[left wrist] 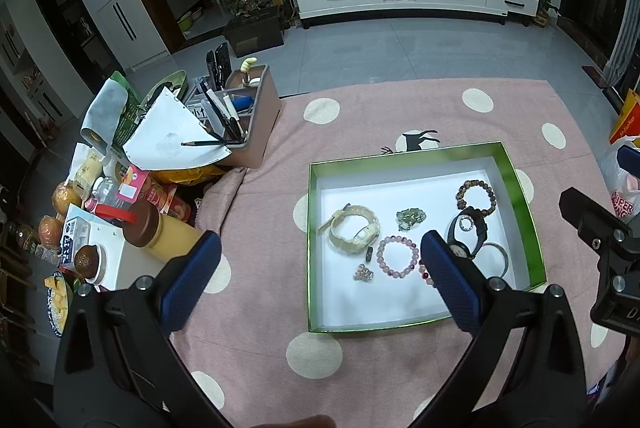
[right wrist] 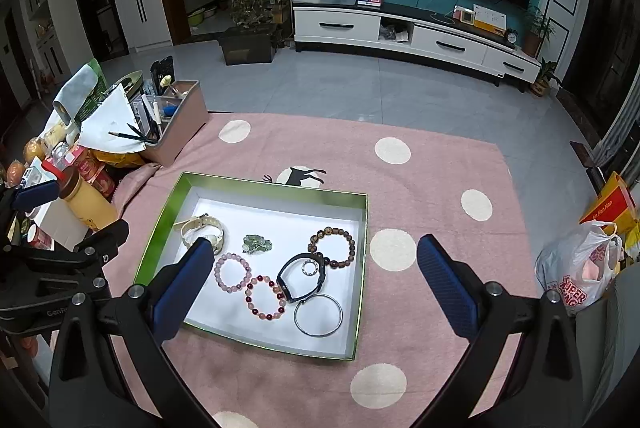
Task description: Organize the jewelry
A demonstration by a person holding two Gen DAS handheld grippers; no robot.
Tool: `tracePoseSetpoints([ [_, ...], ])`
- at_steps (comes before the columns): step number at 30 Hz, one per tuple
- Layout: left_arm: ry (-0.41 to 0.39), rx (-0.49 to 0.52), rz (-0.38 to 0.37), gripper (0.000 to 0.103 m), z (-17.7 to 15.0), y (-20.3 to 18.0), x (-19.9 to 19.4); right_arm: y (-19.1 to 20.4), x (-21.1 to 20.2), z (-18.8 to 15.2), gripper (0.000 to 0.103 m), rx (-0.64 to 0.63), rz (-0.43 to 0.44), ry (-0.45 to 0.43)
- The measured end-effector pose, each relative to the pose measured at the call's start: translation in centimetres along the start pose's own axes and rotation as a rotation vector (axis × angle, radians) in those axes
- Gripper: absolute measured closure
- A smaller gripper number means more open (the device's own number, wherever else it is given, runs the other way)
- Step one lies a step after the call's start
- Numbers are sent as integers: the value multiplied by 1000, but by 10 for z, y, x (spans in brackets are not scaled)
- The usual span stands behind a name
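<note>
A green-rimmed white tray (left wrist: 404, 158) (right wrist: 276, 187) lies on the pink dotted cloth. It holds a cream watch (left wrist: 354, 230) (right wrist: 202, 227), a green stone charm (left wrist: 410, 218) (right wrist: 257, 243), a brown bead bracelet (left wrist: 493, 200) (right wrist: 332, 230), a pink bead bracelet (left wrist: 380, 256) (right wrist: 218, 272), a red-pink bracelet (right wrist: 248, 296), a black watch (left wrist: 482, 228) (right wrist: 288, 270), a silver bangle (left wrist: 506, 260) (right wrist: 297, 316) and a small dark ring (left wrist: 370, 254). My left gripper (left wrist: 320, 240) hovers open over the tray's left part. My right gripper (right wrist: 316, 242) hovers open over its right side. Neither holds anything.
A pen organizer (left wrist: 248, 116) (right wrist: 176, 120) stands beyond the tray's left corner. Bottles, snacks and an orange flask (left wrist: 160, 232) (right wrist: 86, 200) crowd the left edge. A plastic bag (right wrist: 576, 272) sits at the right. Pink cloth (left wrist: 248, 348) spreads around the tray.
</note>
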State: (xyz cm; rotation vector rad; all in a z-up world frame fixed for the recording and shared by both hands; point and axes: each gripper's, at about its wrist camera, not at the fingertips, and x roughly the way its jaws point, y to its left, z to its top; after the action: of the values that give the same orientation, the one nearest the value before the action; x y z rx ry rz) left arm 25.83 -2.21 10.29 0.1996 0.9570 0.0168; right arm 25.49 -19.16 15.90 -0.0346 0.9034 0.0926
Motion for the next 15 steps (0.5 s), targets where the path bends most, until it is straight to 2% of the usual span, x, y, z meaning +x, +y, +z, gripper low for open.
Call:
tracePoseSetpoints([
  [15,4,-1,-9,2,1,-2,2,-1,0,0,1,1,-2,-2],
])
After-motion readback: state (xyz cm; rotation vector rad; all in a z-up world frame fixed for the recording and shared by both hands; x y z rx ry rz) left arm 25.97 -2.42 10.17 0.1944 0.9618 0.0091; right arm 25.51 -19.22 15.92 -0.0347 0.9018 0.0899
